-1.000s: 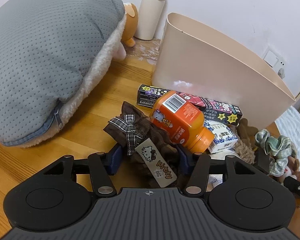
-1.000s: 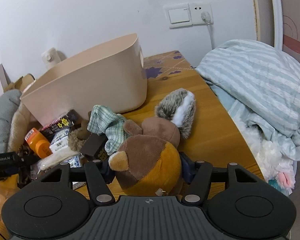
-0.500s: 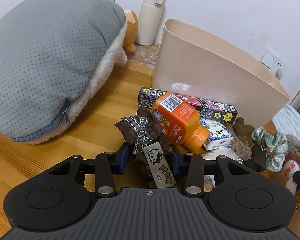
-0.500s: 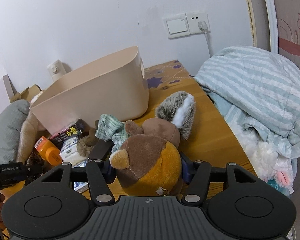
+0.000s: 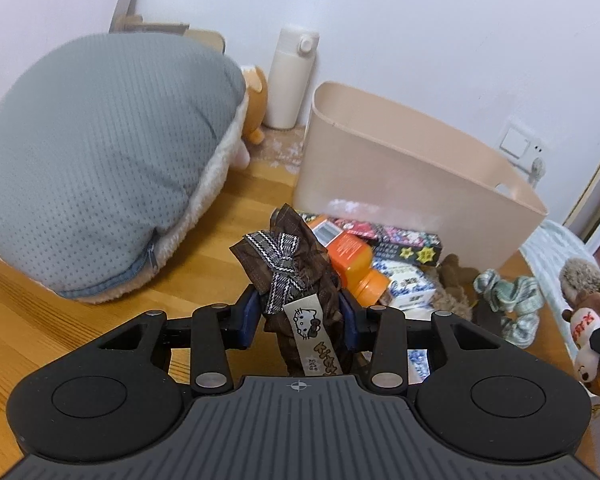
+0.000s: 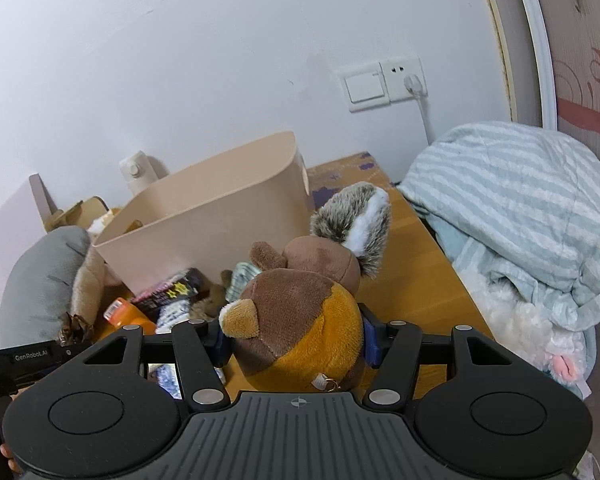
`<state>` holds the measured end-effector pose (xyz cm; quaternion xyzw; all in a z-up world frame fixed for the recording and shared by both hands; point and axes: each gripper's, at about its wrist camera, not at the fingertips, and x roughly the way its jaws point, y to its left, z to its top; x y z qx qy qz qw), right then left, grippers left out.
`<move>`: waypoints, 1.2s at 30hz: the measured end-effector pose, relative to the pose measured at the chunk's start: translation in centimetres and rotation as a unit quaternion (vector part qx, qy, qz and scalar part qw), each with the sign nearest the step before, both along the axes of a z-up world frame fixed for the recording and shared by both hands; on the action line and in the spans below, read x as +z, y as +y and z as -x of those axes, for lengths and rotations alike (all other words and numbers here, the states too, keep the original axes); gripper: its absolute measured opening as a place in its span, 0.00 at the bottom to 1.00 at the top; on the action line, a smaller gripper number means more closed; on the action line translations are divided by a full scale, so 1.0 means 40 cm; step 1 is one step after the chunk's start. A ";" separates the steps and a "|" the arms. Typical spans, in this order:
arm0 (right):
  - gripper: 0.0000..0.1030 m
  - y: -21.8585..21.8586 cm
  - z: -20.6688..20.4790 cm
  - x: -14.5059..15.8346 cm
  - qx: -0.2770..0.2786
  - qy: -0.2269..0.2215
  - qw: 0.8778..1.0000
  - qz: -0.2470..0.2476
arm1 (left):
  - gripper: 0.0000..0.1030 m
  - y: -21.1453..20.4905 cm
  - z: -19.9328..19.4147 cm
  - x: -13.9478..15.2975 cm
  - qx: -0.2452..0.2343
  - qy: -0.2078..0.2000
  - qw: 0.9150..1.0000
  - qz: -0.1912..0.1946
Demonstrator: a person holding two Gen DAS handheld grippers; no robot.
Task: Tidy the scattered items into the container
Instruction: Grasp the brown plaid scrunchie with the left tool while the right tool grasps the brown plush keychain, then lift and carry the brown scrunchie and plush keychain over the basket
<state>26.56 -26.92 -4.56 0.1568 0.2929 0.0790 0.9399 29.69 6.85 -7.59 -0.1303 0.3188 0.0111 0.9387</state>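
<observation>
My left gripper (image 5: 298, 316) is shut on a brown fabric pouch (image 5: 296, 276) with a plaid bow and a Hello Kitty tag, held above the wooden table. My right gripper (image 6: 296, 340) is shut on a brown and orange plush squirrel (image 6: 300, 320), lifted off the table; the plush also shows in the left wrist view (image 5: 592, 328). The beige container (image 5: 412, 176) stands by the wall, also seen in the right wrist view (image 6: 212, 216). In front of it lie an orange bottle (image 5: 352, 260), a dark printed box (image 5: 404, 240), a blue-white carton (image 5: 408, 288) and a green plaid scrunchie (image 5: 508, 296).
A big grey cushion (image 5: 100, 160) fills the left of the table. A white flask (image 5: 290, 76) stands behind it by the wall. A striped blanket (image 6: 516, 208) and a white plush (image 6: 540, 344) lie on the right. A wall socket with a cord (image 6: 412, 80) is above.
My left gripper closed on the brown pouch and lifted it up. My right gripper rose with the plush squirrel in it.
</observation>
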 end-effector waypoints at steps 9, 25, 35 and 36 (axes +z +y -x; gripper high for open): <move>0.54 0.015 0.031 0.048 0.007 -0.026 1.000 0.000 | 0.40 -0.013 0.035 0.067 -0.011 -0.043 0.999 -0.002; 0.54 0.069 -0.023 0.174 0.034 -0.077 0.996 0.005 | 0.40 -0.051 -0.018 0.238 -0.032 -0.123 0.992 -0.019; 0.54 0.088 -0.118 0.209 0.039 -0.091 0.995 -0.005 | 0.40 -0.097 -0.110 0.334 -0.048 -0.157 0.986 -0.038; 0.54 0.089 -0.129 0.215 0.038 -0.093 0.995 -0.003 | 0.40 -0.102 -0.120 0.340 -0.049 -0.159 0.985 -0.041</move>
